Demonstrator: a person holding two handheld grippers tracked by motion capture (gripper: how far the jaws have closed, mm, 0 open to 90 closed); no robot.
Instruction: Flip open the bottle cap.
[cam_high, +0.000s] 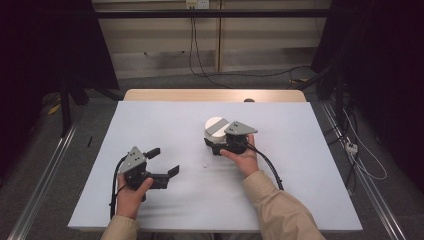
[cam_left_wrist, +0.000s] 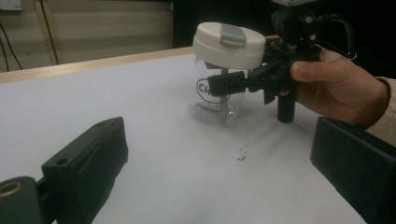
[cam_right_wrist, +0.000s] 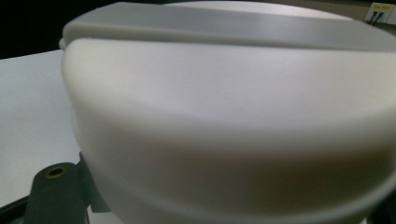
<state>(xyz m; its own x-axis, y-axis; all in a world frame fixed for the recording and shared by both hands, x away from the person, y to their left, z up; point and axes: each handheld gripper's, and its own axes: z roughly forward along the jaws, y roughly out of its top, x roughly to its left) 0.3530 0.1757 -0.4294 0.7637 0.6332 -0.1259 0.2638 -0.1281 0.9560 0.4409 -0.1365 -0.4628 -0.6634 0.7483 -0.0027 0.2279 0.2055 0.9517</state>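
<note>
Inspector: Cup (cam_left_wrist: 217, 100), clear plastic with printed lettering, stood upright near the middle of the white table (cam_high: 165, 125). Its lid (cam_left_wrist: 229, 44) was a smooth, rounded off-white cap with a grey tab across the top.

Clerk: And the grippers?

Inspector: Right gripper (cam_left_wrist: 229, 84) had its black, blocky jaws clamped on the cup just under the lid. Left gripper (cam_high: 165, 161) hovered well apart from it, jaws spread wide, nothing between.

Printed lettering on the clear cup (cam_left_wrist: 215, 95) partly masked by a jaw of the right gripper (cam_left_wrist: 232, 83), reads perhaps "CH"; white lid (cam_right_wrist: 224, 116) blurred, cut off by frame edges in right gripper view; dark specks (cam_left_wrist: 242, 154) on table unidentifiable.
</note>
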